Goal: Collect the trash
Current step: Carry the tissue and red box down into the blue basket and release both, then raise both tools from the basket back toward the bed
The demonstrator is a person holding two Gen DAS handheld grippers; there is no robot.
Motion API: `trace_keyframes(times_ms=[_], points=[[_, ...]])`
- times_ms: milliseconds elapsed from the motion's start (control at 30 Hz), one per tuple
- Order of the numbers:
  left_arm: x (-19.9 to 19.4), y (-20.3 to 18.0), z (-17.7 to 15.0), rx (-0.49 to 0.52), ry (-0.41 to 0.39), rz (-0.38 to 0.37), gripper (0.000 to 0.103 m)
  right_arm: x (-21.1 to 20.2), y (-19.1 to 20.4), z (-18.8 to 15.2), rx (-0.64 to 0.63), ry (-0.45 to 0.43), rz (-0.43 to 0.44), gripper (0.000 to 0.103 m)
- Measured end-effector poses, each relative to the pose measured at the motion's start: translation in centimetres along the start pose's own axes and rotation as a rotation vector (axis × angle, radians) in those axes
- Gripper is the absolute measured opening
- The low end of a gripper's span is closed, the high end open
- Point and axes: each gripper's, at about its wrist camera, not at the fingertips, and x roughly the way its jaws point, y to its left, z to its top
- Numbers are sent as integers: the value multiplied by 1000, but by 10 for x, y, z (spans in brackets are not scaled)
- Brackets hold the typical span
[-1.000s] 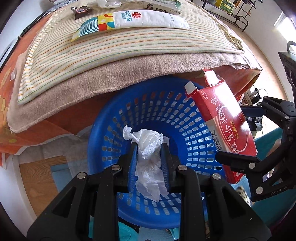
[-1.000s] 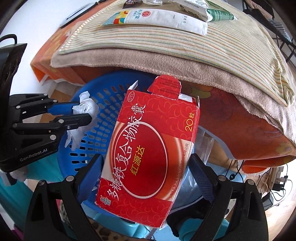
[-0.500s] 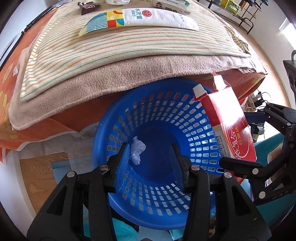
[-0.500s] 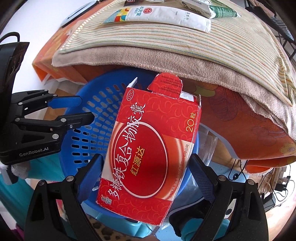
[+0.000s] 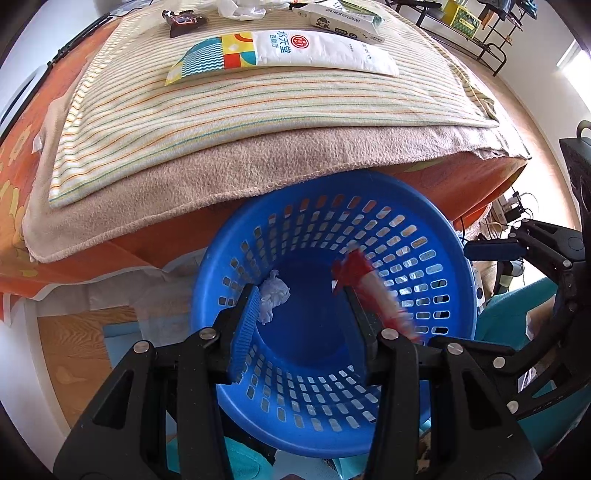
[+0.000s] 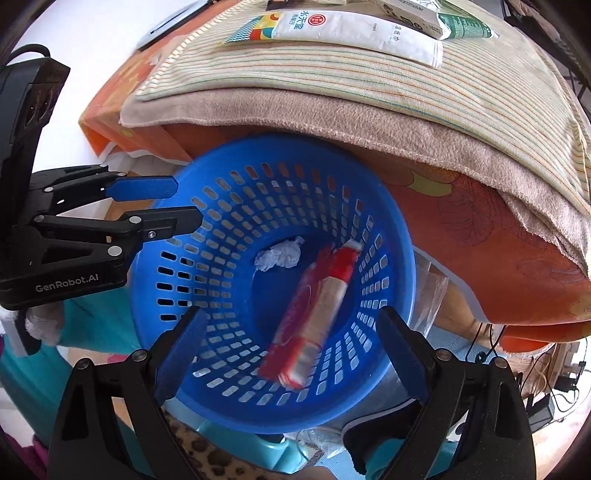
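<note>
A blue perforated basket (image 5: pixel 436 236) (image 6: pixel 391 229) sits below the table edge. A crumpled white tissue (image 5: pixel 273 295) (image 6: pixel 280 254) lies inside it. A red medicine box (image 6: pixel 314 314), blurred with motion, is falling into the basket; it also shows in the left wrist view (image 5: pixel 373 291). My left gripper (image 5: pixel 299 317) is open and empty over the basket, and shows at the left of the right wrist view (image 6: pixel 173 203). My right gripper (image 6: pixel 291 336) is open and empty above the basket.
The table carries a striped towel (image 5: pixel 236 110) over a brown towel (image 5: pixel 207 184). On it lie a long white and coloured packet (image 5: pixel 288 51), a white box (image 5: pixel 343 18), a dark wrapper (image 5: pixel 184 20) and a white plastic scrap (image 5: pixel 236 7).
My left gripper opened and dropped the tissue into the basket. My right gripper then opened and released the red box, which is dropping into the basket.
</note>
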Motion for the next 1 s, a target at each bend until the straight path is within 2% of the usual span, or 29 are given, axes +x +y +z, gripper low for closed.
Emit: trace_keyframes(times_ms=[533,767,867,1000], points=[[-17,0,14,18,-56,11,45,-17,-1,2,-20,-65,-45,93],[-37,2,37,45,-111,15,45,-30,-12,9,13,-105,-53,93],[-47,4,51,46,-140,8,45,-38,-19,15,31,-117,-30,93],[-57,7,72,70,-167,10,45,-55,-25,24,50,-157,-56,93]])
